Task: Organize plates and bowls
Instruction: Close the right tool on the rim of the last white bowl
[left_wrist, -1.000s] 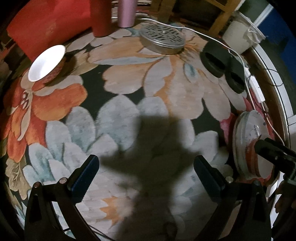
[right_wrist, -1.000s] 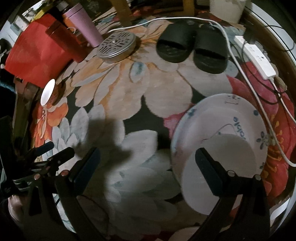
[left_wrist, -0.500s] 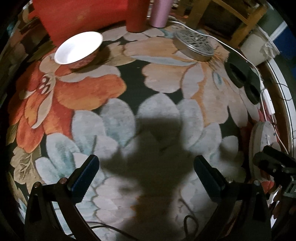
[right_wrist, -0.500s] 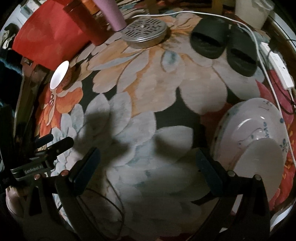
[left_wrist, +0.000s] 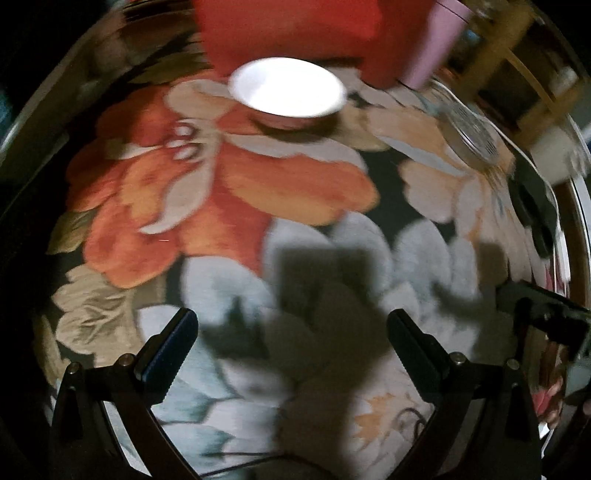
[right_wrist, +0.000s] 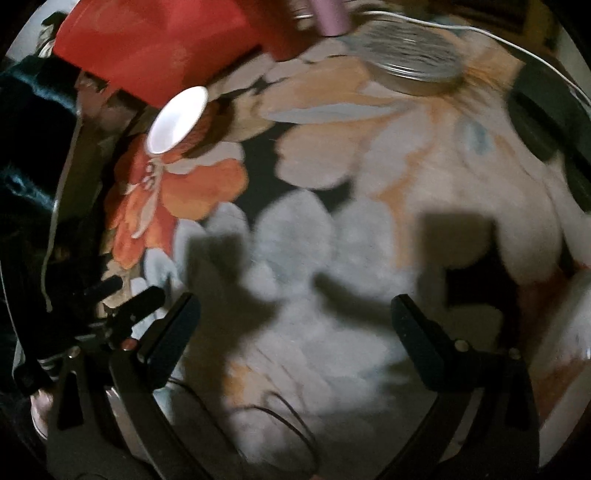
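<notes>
The working surface was a floral rug (left_wrist: 258, 206) with large orange, grey-blue and cream blooms on a dark ground, dimly lit and crossed by hard shadows.

Left wrist view: the picture was motion-blurred. A bowl (left_wrist: 287, 92), white inside, stood upright on the rug near its far edge, just in front of a red object (left_wrist: 295, 33) of unclear kind. A pink cylinder (left_wrist: 439, 40) rose beside the red object, toward the far right. A round perforated metal lid (left_wrist: 476, 136) lay flat further right, with a white cable (left_wrist: 532, 162) running past it. Dark slippers (left_wrist: 532, 206) sat near the right edge of the rug. The left gripper (left_wrist: 291, 332) hung above the grey-blue blooms at the near side, its jaws spread wide and holding nothing, well apart from the bowl. The right gripper (left_wrist: 546, 314) showed at the right edge of this view; its jaw state could not be judged here.

Right wrist view: also blurred. The bowl (right_wrist: 177, 122) appeared toward the far left corner of the rug (right_wrist: 332, 258), touching nothing but the rug, with the red object (right_wrist: 159, 44) behind it. The pink cylinder (right_wrist: 332, 18) and the metal lid (right_wrist: 410, 59) lay along the far edge, the slippers (right_wrist: 546, 122) at the right. The right gripper (right_wrist: 295, 321) was poised over the pale blooms, jaws released and empty. The left gripper (right_wrist: 125, 291) was visible at the near left, fingers parted. A pale rounded shape at the right margin was too blurred to identify.
</notes>
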